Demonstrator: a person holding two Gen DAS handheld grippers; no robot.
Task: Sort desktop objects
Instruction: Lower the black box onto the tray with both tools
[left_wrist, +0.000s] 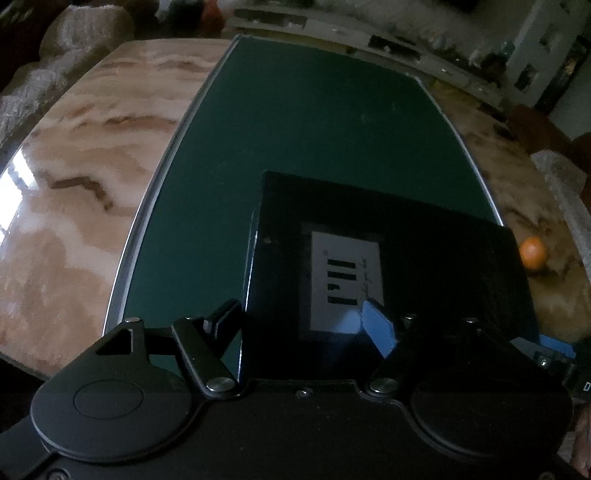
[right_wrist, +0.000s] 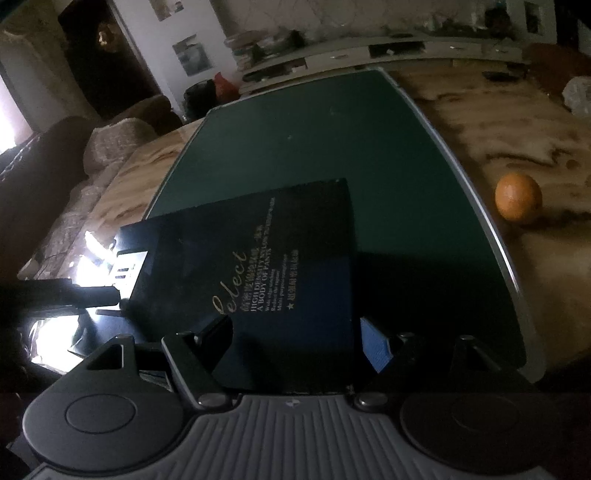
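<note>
A black box (left_wrist: 369, 229) lies over the green mat (left_wrist: 295, 122); its white barcode label (left_wrist: 345, 280) faces the left wrist camera. My left gripper (left_wrist: 299, 314) is at that labelled side, open. Its dark finger stands just off the box's left edge, and its blue pad (left_wrist: 376, 328) is in front of the label. In the right wrist view the same box (right_wrist: 280, 251) shows gold "Select" lettering. My right gripper (right_wrist: 293, 328) straddles the near end of the box, shut on it across its width. A finger of the left gripper (right_wrist: 92, 295) reaches in at the box's left end.
An orange (right_wrist: 517, 197) sits on the marble table (right_wrist: 517, 122) just right of the mat (right_wrist: 314, 129), and shows in the left wrist view as well (left_wrist: 532, 254). Sofas flank the table on the left. A cluttered shelf runs behind it.
</note>
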